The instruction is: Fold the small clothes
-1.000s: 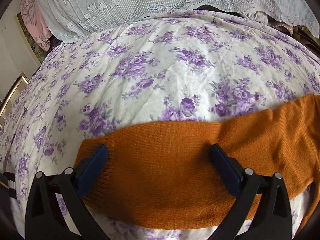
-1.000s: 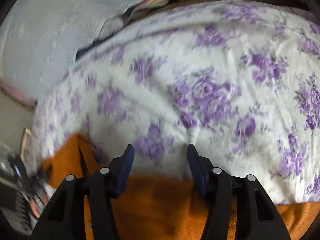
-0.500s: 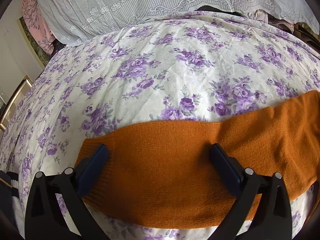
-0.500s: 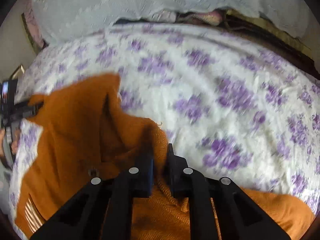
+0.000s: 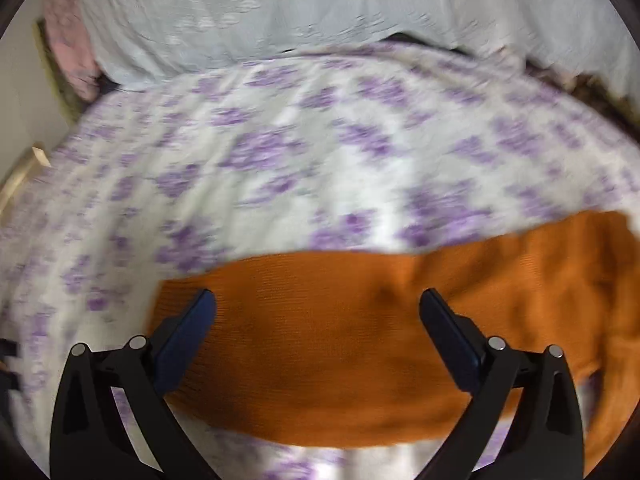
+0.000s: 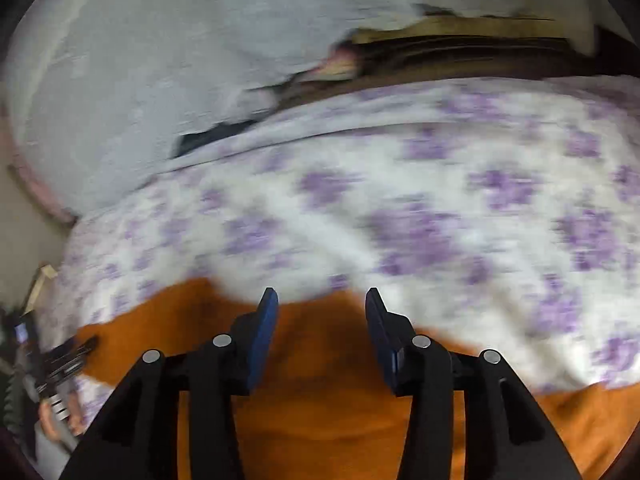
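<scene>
An orange knitted garment (image 5: 328,344) lies flat on the bed with the white and purple flowered sheet (image 5: 320,168). My left gripper (image 5: 316,304) is open wide just above the garment's left part, holding nothing. In the right wrist view the same garment (image 6: 320,408) lies under my right gripper (image 6: 320,300), which is open and empty, with its fingertips over the garment's far edge. Both views are blurred by motion.
A pale lace-trimmed cover (image 5: 320,12) hangs along the far side of the bed. Pink cloth (image 5: 68,52) sits at the far left. The other gripper and the hand holding it (image 6: 52,380) show at the left of the right wrist view. A wooden frame (image 5: 24,176) runs along the left.
My right gripper was shut on a lifted fold of the orange garment half a second ago; now it is open and the garment lies flat. My left gripper stayed open and pulled back slightly.
</scene>
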A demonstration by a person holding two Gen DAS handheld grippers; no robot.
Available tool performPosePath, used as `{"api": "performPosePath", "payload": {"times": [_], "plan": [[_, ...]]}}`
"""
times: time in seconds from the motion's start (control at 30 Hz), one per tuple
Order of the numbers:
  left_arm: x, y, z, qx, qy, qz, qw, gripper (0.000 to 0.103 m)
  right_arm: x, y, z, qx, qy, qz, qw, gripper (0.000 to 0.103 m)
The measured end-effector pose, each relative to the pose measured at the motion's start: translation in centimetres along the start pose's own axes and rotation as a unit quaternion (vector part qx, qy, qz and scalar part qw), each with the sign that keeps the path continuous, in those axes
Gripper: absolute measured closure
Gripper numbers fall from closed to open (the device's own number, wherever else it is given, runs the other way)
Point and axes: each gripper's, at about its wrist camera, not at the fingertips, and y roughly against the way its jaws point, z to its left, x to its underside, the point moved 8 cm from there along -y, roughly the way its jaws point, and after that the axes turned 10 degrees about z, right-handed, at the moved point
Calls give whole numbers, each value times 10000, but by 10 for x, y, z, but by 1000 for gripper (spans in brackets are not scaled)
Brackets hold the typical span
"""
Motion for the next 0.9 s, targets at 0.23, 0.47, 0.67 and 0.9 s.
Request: {"api": "performPosePath", "payload": {"times": [0.23, 0.47, 0.67, 0.9], "plan": [[4, -14, 20, -849, 20, 226, 9961, 4, 36, -90, 100, -1564, 294, 1346, 9780, 68], [9, -13, 74, -197, 1286, 345, 9909, 4, 36, -19, -28, -464, -1152, 326, 9917, 82], [19, 37, -16, 58, 259, -54, 9996, 4, 104, 151, -118, 473, -1935, -1517, 9681, 35], [70, 82, -222, 1239, -1721, 133, 9772, 4, 173, 179, -230, -505, -3980, -1814, 8978, 45]]}}
